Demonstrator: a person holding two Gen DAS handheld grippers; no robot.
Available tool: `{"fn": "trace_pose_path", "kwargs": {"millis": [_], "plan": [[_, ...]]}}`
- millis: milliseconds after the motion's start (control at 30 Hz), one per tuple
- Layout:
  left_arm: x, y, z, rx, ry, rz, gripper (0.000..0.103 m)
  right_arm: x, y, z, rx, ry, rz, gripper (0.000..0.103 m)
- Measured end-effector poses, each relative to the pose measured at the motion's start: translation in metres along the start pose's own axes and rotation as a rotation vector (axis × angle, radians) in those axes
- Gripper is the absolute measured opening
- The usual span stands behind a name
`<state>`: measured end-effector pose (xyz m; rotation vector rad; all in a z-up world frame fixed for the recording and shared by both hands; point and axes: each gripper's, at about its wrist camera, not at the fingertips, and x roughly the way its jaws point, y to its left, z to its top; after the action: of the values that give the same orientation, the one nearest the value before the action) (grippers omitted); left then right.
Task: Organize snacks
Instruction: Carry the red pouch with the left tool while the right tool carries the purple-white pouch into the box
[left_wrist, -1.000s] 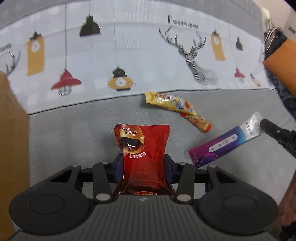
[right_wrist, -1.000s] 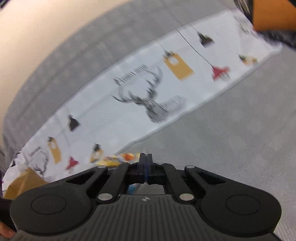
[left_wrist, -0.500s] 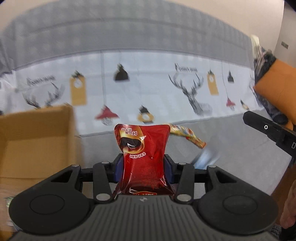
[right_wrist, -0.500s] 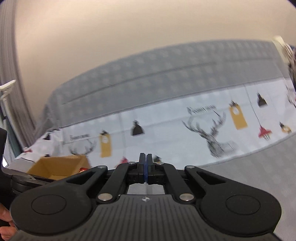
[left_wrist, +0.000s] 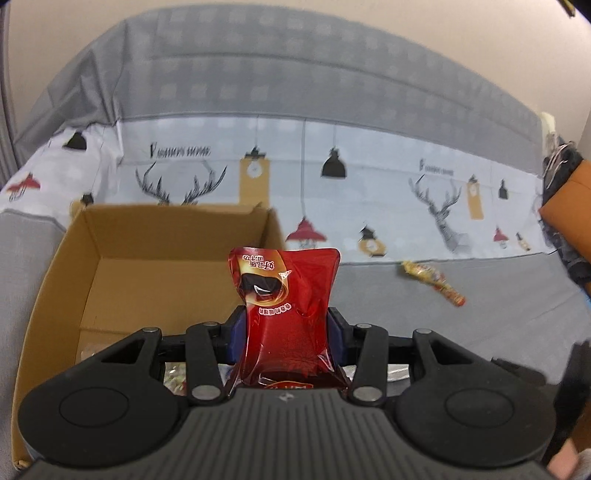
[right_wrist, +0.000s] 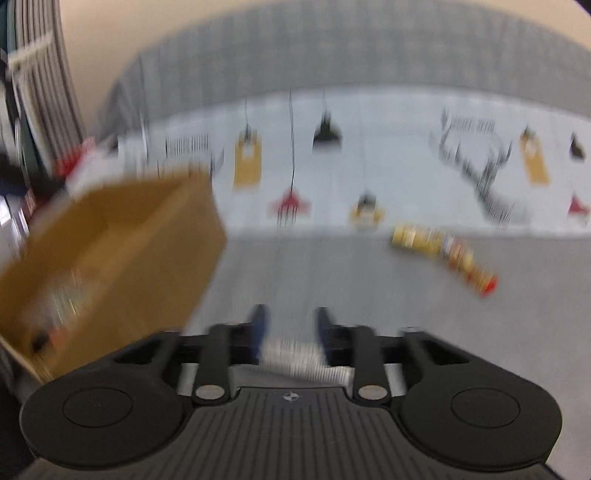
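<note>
Cardboard box (left_wrist: 110, 258) sits left of yellow snack packet (left_wrist: 430, 280)

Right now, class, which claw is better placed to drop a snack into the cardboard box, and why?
Left: the left claw grips the red snack pouch at the cardboard box. The right claw, just opened, holds nothing.

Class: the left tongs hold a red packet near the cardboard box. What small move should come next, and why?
Probably carry the red packet a little further left over the open box, then release it. The left tongs grip it, but it sits at the box's right wall rather than above the inside, where other wrappers already lie.
</note>
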<state>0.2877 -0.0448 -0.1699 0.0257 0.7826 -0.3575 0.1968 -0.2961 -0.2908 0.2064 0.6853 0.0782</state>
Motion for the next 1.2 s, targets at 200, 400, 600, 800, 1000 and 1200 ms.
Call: {"fn": "trace_pose_path", "kwargs": {"millis": [200,400,600,800,1000,1200], "plan": [[0.031,0.027,-0.017,-0.040,0.071,0.027,0.049,0.055,0.018,-0.026,-0.261,0.038,0.070,0.061],[0.050,0.051,-0.024,-0.081,0.108,0.057,0.049,0.096,0.006,-0.023,-0.445,0.108,0.117,0.029],[0.050,0.060,-0.025,-0.108,0.110,0.061,0.049,0.089,0.001,-0.013,-0.330,0.103,0.056,0.008],[0.030,0.057,-0.024,-0.074,0.100,0.083,0.049,0.034,0.029,0.016,-0.147,0.005,0.091,0.008],[-0.002,0.064,-0.015,-0.091,0.052,0.076,0.049,-0.014,0.080,0.060,0.050,-0.065,0.139,0.008],[-0.034,0.083,-0.002,-0.100,-0.027,0.094,0.049,-0.038,0.155,0.092,0.145,-0.109,0.265,0.008]]}}
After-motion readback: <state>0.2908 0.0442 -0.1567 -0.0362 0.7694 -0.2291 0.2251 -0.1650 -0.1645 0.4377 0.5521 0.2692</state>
